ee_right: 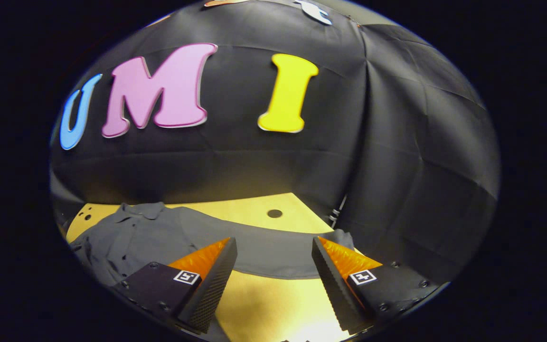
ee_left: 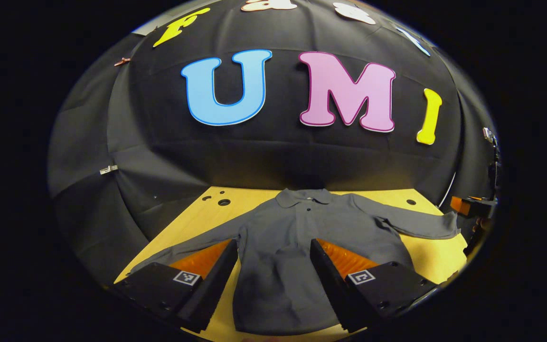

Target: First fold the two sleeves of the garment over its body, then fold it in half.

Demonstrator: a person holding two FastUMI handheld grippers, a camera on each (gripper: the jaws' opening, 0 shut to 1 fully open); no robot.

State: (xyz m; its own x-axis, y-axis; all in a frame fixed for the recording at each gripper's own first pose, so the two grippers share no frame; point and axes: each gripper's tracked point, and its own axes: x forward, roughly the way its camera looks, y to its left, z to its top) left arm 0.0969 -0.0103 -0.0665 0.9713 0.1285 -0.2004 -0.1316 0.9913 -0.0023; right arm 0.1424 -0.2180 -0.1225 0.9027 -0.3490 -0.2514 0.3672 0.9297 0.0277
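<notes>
A dark grey long-sleeved shirt (ee_left: 283,247) lies flat on the wooden table (ee_left: 207,209), collar at the far side, both sleeves spread outward. My left gripper (ee_left: 273,244) hovers open above the shirt's body, its fingers standing either side of the button line. One sleeve (ee_left: 420,223) runs out to the right in the left gripper view. In the right gripper view that same sleeve (ee_right: 273,249) stretches across, and my right gripper (ee_right: 273,242) is open just above it, near the cuff (ee_right: 342,236). The shirt's body (ee_right: 131,240) lies to the left there.
The black cloth wall closes in behind and beside the table. Round holes (ee_right: 274,213) dot the tabletop (ee_right: 264,294), with more holes (ee_left: 223,202) near the far left corner. The other gripper (ee_left: 468,206) shows at the right edge of the left gripper view.
</notes>
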